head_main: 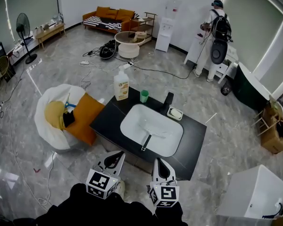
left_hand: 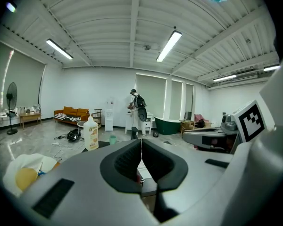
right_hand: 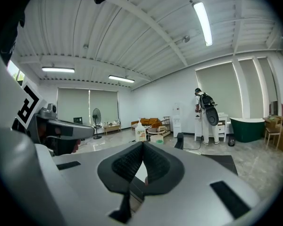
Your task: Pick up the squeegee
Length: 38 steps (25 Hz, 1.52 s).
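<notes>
In the head view we count two grippers, the left gripper (head_main: 114, 159) and the right gripper (head_main: 162, 166), side by side at the near edge of one black counter (head_main: 106, 120). One white basin (head_main: 130, 120) is set in the counter, and one squeegee (head_main: 146, 141) lies in it. It is ahead of both grippers, between their lines and touching neither. Behind the basin we count one soap bottle (head_main: 121, 84), one green cup (head_main: 144, 96), one black faucet (head_main: 168, 100) and one soap dish (head_main: 175, 113).

In the left gripper view the jaws are pressed together with nothing between them. One bottle (left_hand: 90, 133) and one cup (left_hand: 112, 139) show beyond; the jaws cover the basin.

In the right gripper view the jaws are likewise closed and empty, and we see the bottle (right_hand: 140, 132) past their tips.
</notes>
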Each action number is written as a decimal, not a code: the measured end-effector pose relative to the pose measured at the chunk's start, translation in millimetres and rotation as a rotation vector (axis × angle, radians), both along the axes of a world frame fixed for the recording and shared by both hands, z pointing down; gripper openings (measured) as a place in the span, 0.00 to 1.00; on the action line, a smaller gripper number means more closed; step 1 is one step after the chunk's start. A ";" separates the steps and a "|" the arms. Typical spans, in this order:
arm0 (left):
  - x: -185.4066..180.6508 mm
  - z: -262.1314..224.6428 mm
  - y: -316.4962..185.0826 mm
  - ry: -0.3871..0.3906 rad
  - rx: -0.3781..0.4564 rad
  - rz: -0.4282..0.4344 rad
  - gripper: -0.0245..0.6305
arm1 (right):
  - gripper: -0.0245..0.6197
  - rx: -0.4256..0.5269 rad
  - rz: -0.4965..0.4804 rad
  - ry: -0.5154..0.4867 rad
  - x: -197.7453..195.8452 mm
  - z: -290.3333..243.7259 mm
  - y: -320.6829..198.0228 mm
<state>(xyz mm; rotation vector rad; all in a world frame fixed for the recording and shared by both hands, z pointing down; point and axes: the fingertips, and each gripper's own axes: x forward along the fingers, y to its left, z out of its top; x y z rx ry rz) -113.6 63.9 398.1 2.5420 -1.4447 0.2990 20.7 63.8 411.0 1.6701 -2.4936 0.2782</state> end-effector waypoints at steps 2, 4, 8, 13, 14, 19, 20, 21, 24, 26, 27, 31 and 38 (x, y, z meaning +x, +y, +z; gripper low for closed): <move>-8.7 -1.0 -9.2 0.001 0.003 0.011 0.07 | 0.06 -0.003 0.012 0.000 -8.3 0.1 -7.9; -15.5 -2.2 -18.3 0.004 0.008 0.025 0.07 | 0.06 -0.001 0.026 0.003 -15.0 -0.4 -16.7; -31.7 -0.5 -35.0 0.010 0.013 0.049 0.07 | 0.06 0.009 0.054 0.010 -29.7 -1.3 -31.4; -39.5 -1.0 -52.4 0.019 0.017 0.083 0.07 | 0.06 0.011 0.098 0.021 -33.9 -3.7 -42.8; -40.4 -1.1 -55.8 0.021 0.016 0.089 0.07 | 0.06 0.008 0.106 0.023 -33.8 -3.5 -45.0; -41.8 4.0 -75.2 0.032 0.007 0.105 0.07 | 0.06 -0.011 0.135 0.034 -31.1 2.5 -58.3; -40.4 4.5 -78.6 0.034 0.004 0.107 0.07 | 0.06 -0.017 0.138 0.036 -29.3 3.9 -61.2; -39.1 5.1 -82.1 0.035 0.000 0.108 0.07 | 0.06 -0.024 0.140 0.037 -27.5 5.3 -64.6; -38.5 10.2 -95.0 0.036 -0.018 0.101 0.07 | 0.06 -0.044 0.138 0.038 -24.8 10.8 -77.7; -38.7 15.9 -104.4 0.036 -0.028 0.094 0.07 | 0.06 -0.054 0.132 0.038 -24.2 17.0 -88.5; -38.0 19.5 -109.1 0.035 -0.034 0.092 0.07 | 0.06 -0.060 0.130 0.036 -23.4 20.9 -94.1; -29.7 36.6 -130.7 0.025 -0.067 0.081 0.07 | 0.06 -0.090 0.119 0.025 -16.4 38.4 -119.1; -3.8 65.3 -184.8 0.000 -0.133 0.082 0.07 | 0.06 -0.160 0.111 -0.002 5.0 70.7 -175.3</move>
